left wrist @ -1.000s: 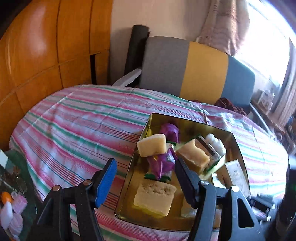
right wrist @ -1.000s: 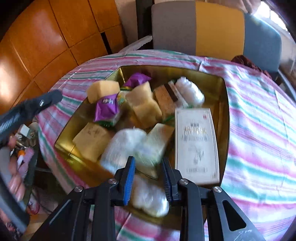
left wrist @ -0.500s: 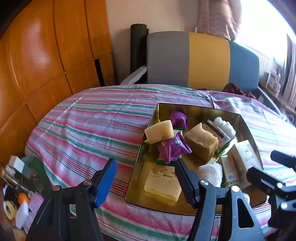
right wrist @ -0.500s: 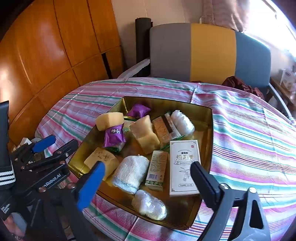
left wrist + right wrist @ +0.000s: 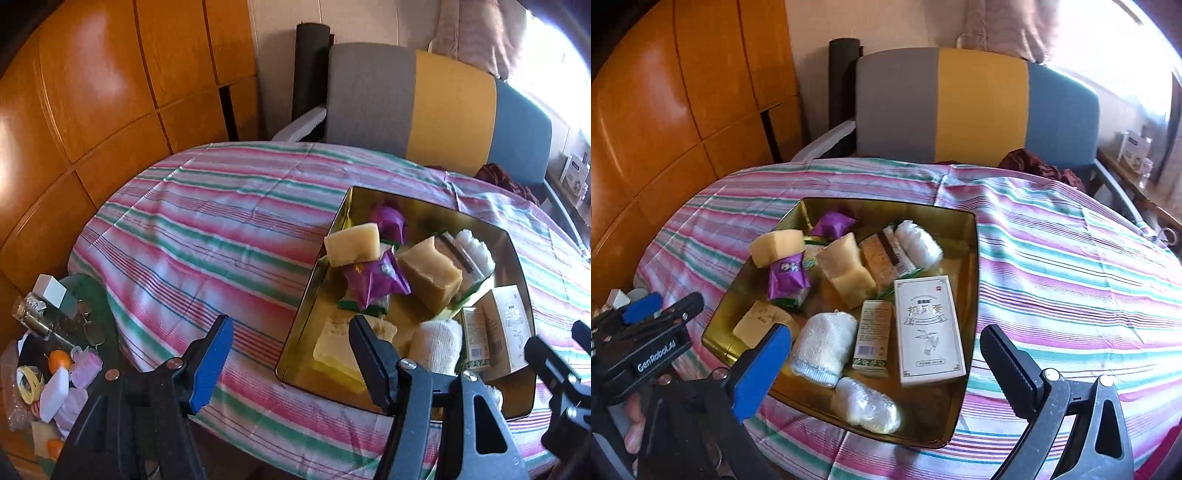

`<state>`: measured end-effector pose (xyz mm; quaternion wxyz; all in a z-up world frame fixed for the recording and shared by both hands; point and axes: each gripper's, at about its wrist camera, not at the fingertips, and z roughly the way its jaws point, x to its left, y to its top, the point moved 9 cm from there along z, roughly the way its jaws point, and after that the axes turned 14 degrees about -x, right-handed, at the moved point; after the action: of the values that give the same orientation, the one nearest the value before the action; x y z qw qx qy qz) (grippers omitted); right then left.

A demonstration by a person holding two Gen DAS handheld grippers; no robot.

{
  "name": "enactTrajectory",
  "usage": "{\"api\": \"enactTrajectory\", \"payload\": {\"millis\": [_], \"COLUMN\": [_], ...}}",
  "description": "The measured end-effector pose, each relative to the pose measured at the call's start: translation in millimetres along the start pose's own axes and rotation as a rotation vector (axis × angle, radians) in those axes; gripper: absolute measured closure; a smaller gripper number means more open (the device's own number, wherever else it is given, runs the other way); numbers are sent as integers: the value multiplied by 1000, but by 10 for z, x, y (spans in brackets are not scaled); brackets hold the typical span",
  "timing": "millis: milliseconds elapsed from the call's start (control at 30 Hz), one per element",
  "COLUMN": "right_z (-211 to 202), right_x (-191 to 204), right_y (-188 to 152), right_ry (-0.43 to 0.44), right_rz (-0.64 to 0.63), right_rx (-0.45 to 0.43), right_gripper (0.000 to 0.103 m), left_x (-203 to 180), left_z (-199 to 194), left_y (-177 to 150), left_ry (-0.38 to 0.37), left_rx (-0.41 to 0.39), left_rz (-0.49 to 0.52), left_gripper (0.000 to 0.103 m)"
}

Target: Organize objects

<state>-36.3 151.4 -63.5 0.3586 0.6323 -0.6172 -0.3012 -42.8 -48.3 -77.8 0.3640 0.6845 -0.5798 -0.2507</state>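
Observation:
A gold tin tray (image 5: 969, 258) (image 5: 314, 291) sits on the striped tablecloth. It holds yellow sponge blocks (image 5: 846, 269), purple packets (image 5: 786, 275), a large white box (image 5: 929, 325), a small green box (image 5: 871, 334), a white cloth roll (image 5: 825, 347) and clear-wrapped bundles (image 5: 868, 404). My right gripper (image 5: 886, 358) is open and empty, drawn back above the tray's near edge. My left gripper (image 5: 290, 350) is open and empty at the tray's left near corner; it also shows in the right wrist view (image 5: 661, 312).
A grey, yellow and blue chair (image 5: 975, 107) stands behind the round table (image 5: 207, 229). Wooden panels (image 5: 92, 96) line the left wall. A low side table with small clutter (image 5: 48, 354) stands at the left, below the table edge.
My right gripper opened, let go of the wrapped bundle in the tray, and drew back and up. My left gripper stayed open and drew back slightly.

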Motion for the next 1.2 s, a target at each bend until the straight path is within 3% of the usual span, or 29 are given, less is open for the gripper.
{"api": "enactTrajectory", "payload": {"millis": [467,1200], "right_z": [50,72], "right_x": [-3,-51], "right_y": [38,38], "right_ry": [-85,-137], "right_rz": [38,45], "right_rx": [38,46], "right_gripper": [0,0], "left_x": [-12,-159], "left_z": [-40,-62], "left_y": [-16,-48], "left_ry": [1,-108], "left_rx": [6,61], "left_rz": [46,-2], "left_gripper": [37,40]}}
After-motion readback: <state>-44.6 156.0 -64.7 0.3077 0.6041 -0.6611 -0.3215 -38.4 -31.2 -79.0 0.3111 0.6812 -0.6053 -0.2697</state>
